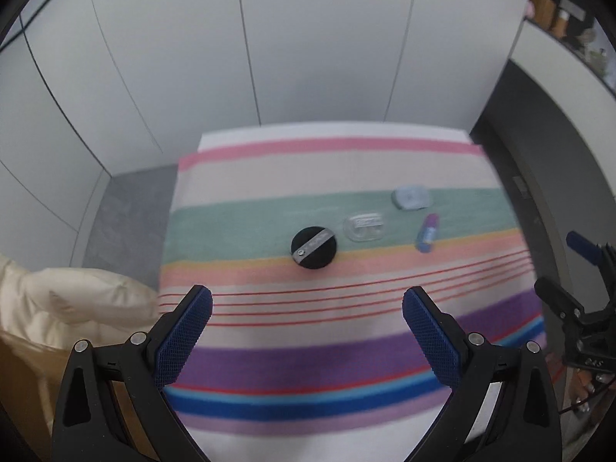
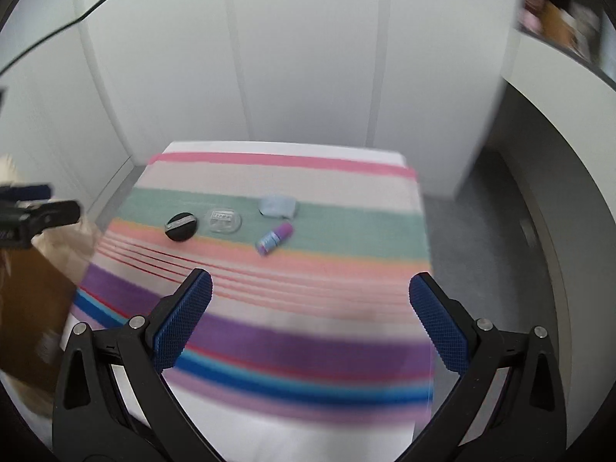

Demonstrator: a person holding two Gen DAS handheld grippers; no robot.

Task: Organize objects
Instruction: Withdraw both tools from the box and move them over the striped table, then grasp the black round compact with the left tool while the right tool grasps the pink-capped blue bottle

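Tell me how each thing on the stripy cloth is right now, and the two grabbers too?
left gripper: open, empty, above the cloth.
right gripper: open, empty, above the cloth.
black round puff: lying flat, untouched.
clear case: lying flat, looks closed.
pale blue case: lying flat, looks closed.
purple tube: on its side, cap on.
striped cloth: spread flat.
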